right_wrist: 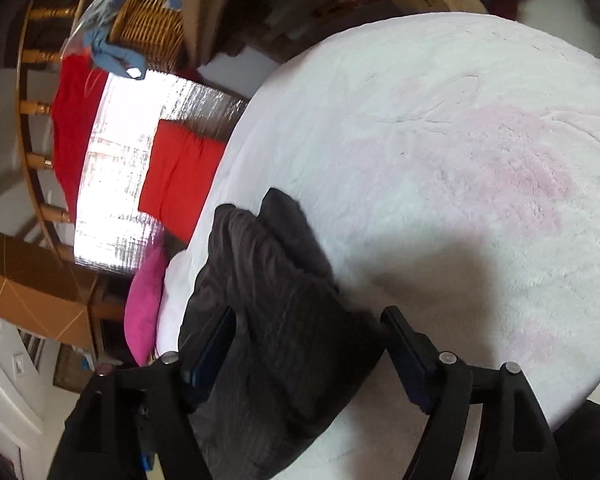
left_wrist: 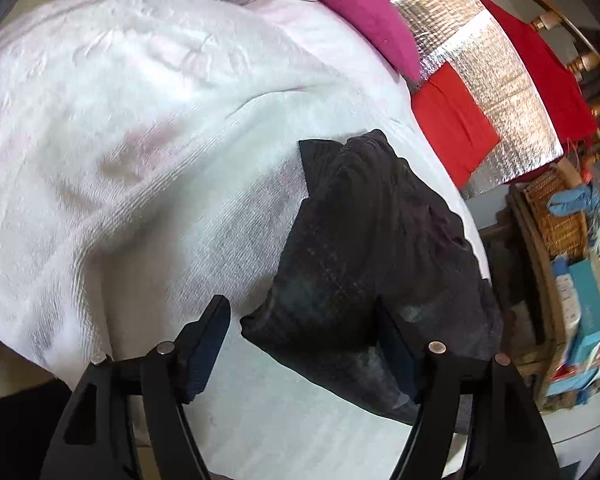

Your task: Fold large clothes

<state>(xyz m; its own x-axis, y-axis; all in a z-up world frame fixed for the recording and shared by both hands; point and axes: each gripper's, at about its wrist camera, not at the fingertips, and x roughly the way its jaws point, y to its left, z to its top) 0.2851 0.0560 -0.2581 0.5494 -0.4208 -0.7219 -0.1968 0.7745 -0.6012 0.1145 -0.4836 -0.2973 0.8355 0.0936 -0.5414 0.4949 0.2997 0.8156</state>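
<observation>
Black gripper fingers fill the bottom of both views. From the left wrist camera, the left gripper [left_wrist: 302, 344] hangs over a white textured blanket [left_wrist: 140, 140] with its jaws spread wide; the left finger [left_wrist: 208, 344] stands over bare blanket, while the right finger [left_wrist: 396, 356] sits at the near edge of a dark grey folded garment [left_wrist: 364, 248]. Whether that finger touches the cloth is hard to say through the blur, but nothing is pinched between the two. The garment lies in a loose bundle on the blanket near its right edge, as this camera sees it. Beyond that edge lie a magenta cushion [left_wrist: 364, 16], a red folded cloth [left_wrist: 456, 124] on a silver foil sheet [left_wrist: 492, 80], and a wicker basket [left_wrist: 556, 216] at far right.

From the right wrist camera, wooden spindles [right_wrist: 36, 108] and the same silver sheet, red cloth and cushion sit at left, off the blanket's edge. Further right, the right gripper [right_wrist: 310, 348] also has its jaws parted. Its left finger [right_wrist: 212, 348] is against or partly tucked under the garment's folds, the bundle lying across the gap, and the right finger [right_wrist: 408, 352] stands clear over white blanket with a faint pink patch [right_wrist: 520, 168] beyond it.
</observation>
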